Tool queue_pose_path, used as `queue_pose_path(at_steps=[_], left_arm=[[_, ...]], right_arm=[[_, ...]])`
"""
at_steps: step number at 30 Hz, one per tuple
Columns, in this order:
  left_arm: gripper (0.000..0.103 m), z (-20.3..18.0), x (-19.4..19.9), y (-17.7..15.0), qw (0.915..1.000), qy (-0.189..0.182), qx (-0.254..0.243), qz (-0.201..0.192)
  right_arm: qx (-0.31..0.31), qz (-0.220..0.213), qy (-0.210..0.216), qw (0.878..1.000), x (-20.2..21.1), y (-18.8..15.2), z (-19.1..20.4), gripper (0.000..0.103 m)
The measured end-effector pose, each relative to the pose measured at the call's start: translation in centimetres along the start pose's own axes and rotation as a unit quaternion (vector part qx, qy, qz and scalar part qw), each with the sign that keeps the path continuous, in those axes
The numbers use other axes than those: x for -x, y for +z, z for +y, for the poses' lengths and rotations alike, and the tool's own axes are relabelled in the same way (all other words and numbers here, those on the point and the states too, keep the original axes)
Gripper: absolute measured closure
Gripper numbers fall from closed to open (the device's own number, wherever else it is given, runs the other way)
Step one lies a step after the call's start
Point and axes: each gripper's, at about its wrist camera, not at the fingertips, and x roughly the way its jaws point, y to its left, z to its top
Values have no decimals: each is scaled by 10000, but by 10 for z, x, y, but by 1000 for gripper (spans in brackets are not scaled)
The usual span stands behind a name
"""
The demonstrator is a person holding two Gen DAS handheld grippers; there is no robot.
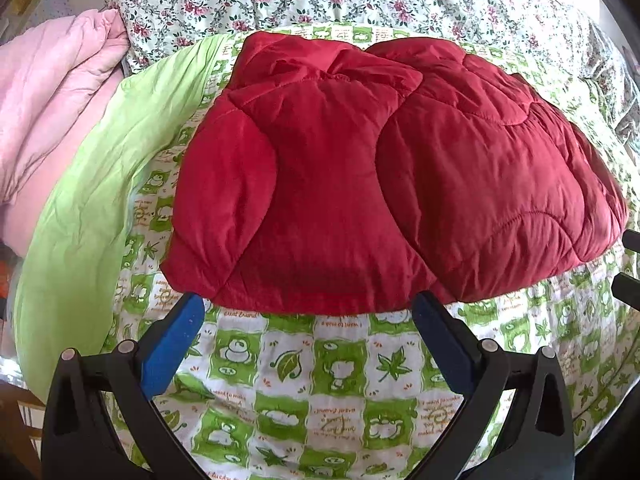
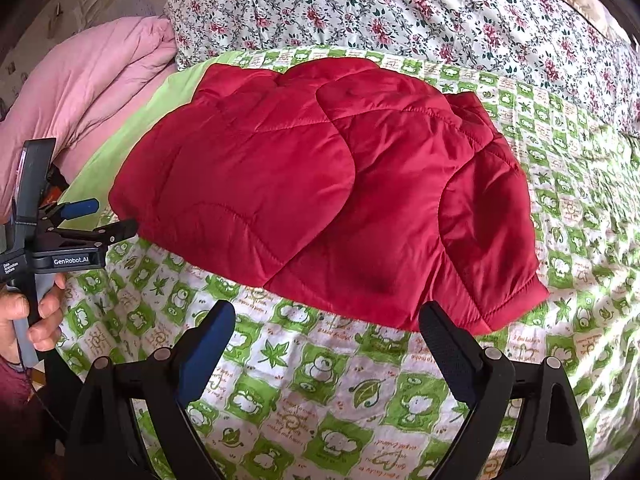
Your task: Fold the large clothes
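A red quilted jacket [image 1: 360, 168] lies folded into a compact bundle on the green-and-white frog-print blanket [image 1: 320, 380]; it also shows in the right wrist view [image 2: 320, 184]. My left gripper [image 1: 308, 312] is open and empty, its blue fingertips at the jacket's near hem. My right gripper [image 2: 328, 320] is open and empty, just short of the jacket's near edge. The left gripper [image 2: 100, 216] also shows at the left of the right wrist view, held in a hand, jaws apart, beside the jacket's left edge.
A pink quilt [image 1: 52, 112] is bunched at the left on a plain green sheet [image 1: 100, 200]. A floral bedspread [image 2: 400, 8] covers the far side of the bed. The frog-print blanket [image 2: 320, 400] spreads to the right and front.
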Motion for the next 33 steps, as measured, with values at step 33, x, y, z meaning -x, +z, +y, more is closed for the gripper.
queue_pose_path(at_steps=[33], left_arm=[[0,19,-32,62,9992,365,92,-158]], right_arm=[[-672,259,-264,9971,-74,79,-58,3]])
